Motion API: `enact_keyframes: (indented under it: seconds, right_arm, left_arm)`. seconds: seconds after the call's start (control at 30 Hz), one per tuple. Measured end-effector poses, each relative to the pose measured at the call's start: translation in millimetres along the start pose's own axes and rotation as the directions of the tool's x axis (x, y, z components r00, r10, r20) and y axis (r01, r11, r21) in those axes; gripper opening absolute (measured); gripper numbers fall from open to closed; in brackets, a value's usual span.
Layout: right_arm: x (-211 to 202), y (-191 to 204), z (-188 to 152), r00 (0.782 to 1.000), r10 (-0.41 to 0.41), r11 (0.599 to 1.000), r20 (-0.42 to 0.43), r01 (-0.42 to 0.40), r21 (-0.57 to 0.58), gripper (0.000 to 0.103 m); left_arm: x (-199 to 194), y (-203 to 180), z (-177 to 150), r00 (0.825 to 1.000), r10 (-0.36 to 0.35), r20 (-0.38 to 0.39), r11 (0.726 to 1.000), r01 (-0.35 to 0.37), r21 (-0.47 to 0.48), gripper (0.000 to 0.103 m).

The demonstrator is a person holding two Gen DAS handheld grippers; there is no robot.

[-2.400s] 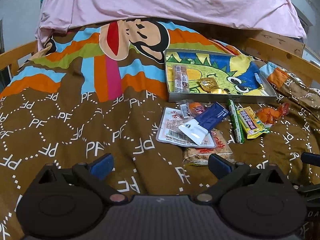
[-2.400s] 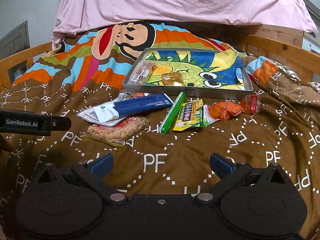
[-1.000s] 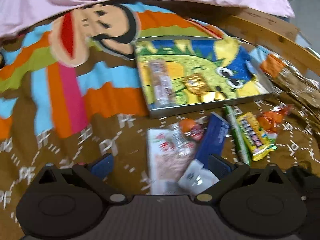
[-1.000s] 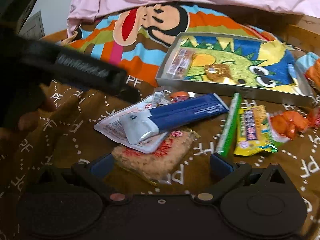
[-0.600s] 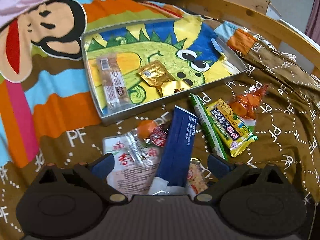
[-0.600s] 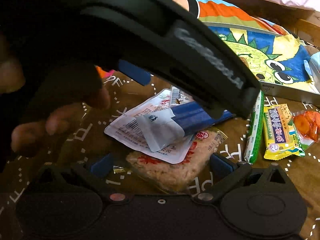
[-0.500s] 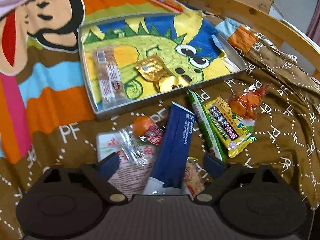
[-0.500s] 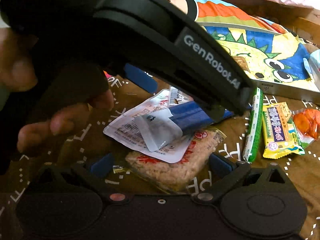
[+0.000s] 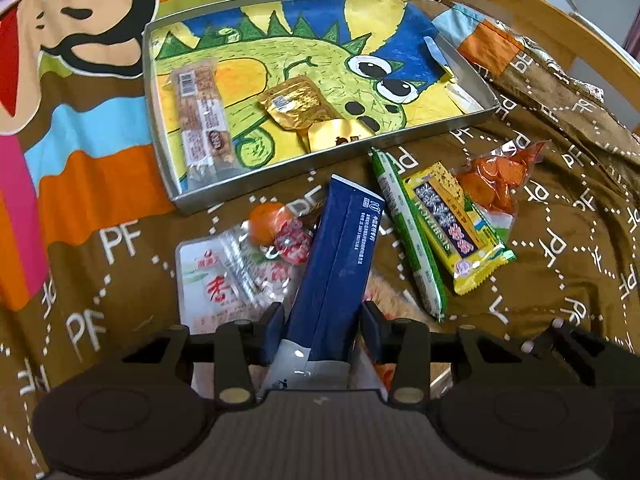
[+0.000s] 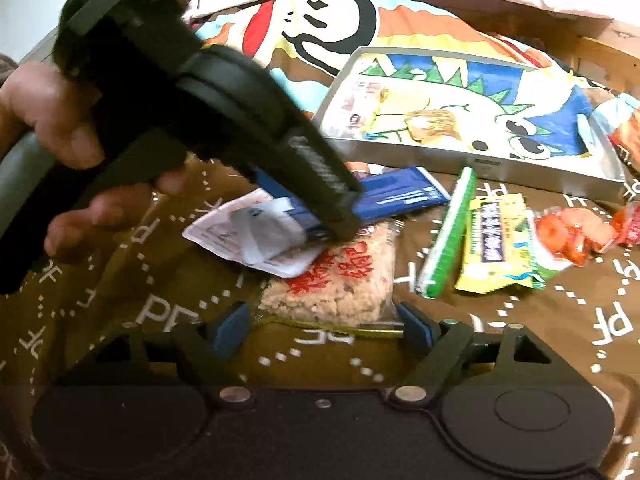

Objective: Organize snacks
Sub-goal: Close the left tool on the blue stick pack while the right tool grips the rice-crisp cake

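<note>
A long blue packet with a white end lies on top of the snack pile on the brown bedspread. My left gripper has its blue pads closed against both sides of the packet's near end. In the right wrist view the left gripper's body covers that packet. My right gripper is open, its pads either side of the near edge of a rice-cracker pack. A metal tray with a dinosaur drawing holds a nut bar and two gold sachets.
Beside the blue packet lie a white flat pack, an orange sweet, a green stick, a yellow pack and an orange snack bag. A wooden bed rail runs at the right, beyond the tray.
My left gripper has moved forward and down over the pile, and its jaws have closed from wide open onto the blue packet. My right gripper has moved up to the rice-cracker pack.
</note>
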State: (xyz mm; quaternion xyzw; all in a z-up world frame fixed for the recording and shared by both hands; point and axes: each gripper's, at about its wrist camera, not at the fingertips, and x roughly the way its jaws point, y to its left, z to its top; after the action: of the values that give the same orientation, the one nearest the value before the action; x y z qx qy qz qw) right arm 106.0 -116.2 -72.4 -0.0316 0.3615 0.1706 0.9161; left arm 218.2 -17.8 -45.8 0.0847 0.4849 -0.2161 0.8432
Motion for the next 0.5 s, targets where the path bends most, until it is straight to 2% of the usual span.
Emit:
enact_keyframes:
  seconds: [0.23, 0.43, 0.5]
  right_arm:
    - [-18, -3, -9, 1.0, -0.027, 0.999, -0.001, 0.027, -0.045, 0.08]
    - [-18, 1, 0, 0.998, -0.05, 0.996, 0.032, 0.052, -0.067, 0.092]
    - [-10, 7, 4, 0.997, -0.067, 0.993, 0.024, 0.069, -0.092, 0.094]
  left_arm:
    - [-23, 19, -31, 1.0, 0.009, -0.014, 0.995, -0.01, -0.099, 0.045]
    - [-32, 19, -44, 1.0, 0.014, -0.011, 0.993, -0.015, -0.114, 0.046]
    - [-32, 20, -38, 1.0, 0.006, 0.006, 0.991, -0.005, -0.13, 0.051]
